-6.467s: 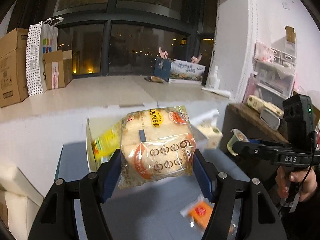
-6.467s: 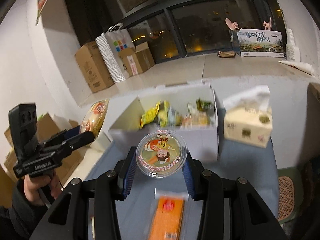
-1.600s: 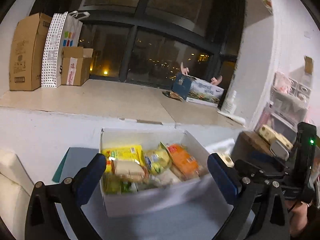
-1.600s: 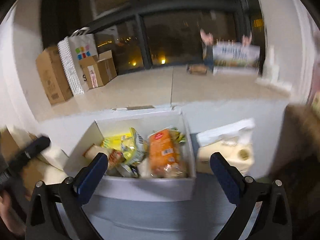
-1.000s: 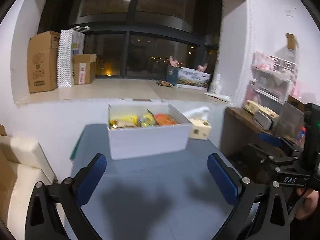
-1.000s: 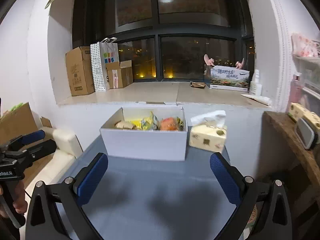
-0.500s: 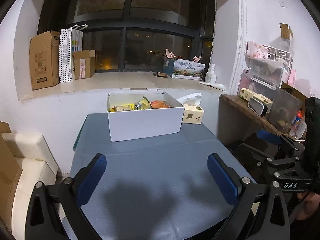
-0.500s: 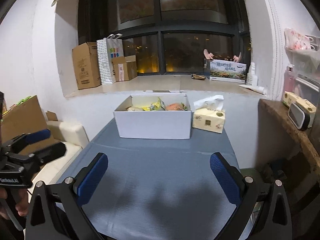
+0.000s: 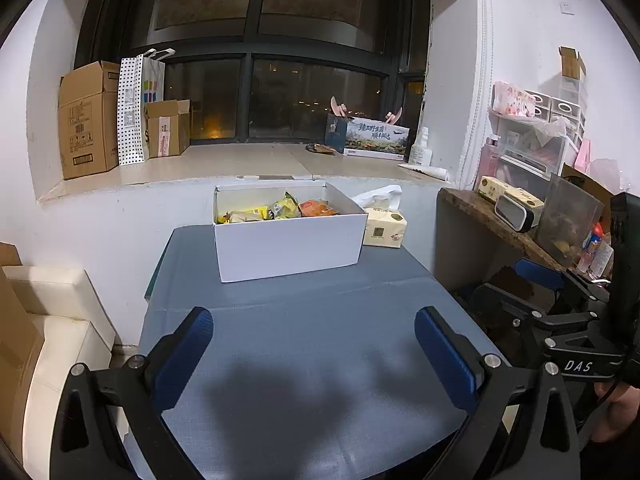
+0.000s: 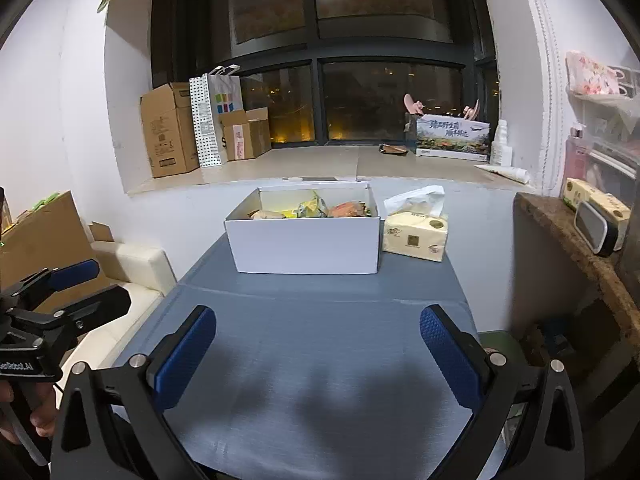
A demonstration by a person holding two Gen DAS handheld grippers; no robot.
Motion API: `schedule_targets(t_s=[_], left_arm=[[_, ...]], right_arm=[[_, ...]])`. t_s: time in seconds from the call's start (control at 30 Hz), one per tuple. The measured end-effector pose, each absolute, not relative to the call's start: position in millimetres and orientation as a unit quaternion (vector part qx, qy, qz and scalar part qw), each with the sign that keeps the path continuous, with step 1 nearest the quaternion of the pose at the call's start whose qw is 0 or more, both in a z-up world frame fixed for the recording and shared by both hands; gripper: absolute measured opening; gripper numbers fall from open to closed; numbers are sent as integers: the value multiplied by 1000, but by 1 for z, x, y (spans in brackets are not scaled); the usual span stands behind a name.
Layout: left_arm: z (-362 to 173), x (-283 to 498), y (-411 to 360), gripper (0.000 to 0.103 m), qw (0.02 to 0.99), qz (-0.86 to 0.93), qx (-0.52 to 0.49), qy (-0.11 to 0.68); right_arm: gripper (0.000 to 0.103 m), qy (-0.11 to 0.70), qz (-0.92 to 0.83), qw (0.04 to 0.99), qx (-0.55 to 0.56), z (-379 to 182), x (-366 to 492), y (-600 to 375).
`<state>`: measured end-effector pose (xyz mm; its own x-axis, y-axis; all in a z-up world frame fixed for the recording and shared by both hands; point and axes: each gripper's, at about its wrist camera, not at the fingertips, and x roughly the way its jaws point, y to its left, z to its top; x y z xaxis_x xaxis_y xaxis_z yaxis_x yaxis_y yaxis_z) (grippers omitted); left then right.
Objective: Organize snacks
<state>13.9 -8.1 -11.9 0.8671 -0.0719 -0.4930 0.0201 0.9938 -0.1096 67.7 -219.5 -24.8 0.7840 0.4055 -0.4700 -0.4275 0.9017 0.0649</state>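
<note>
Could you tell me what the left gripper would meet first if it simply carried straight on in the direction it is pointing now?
Probably the near wall of the white snack box. The left gripper is open and empty above the bare grey table, with nothing else in between, though depth is hard to judge through the fisheye.

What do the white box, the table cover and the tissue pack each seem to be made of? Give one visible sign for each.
White box: probably matte cardboard; thin flat walls, crisp folded corners.
Table cover: looks like woven blue-grey cloth or vinyl; fine texture, a crease line across it.
Tissue pack: soft printed plastic wrap, likely; slight sheen, tissue poking out.
</note>
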Motion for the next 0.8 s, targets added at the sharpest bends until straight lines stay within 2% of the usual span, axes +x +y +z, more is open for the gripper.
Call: schedule_targets(t_s=[0.8], left_arm=[[-14,15,-10,103,964,-24,-48,259]], right_arm=[[103,253,223,941,-22,-27,68,-219]])
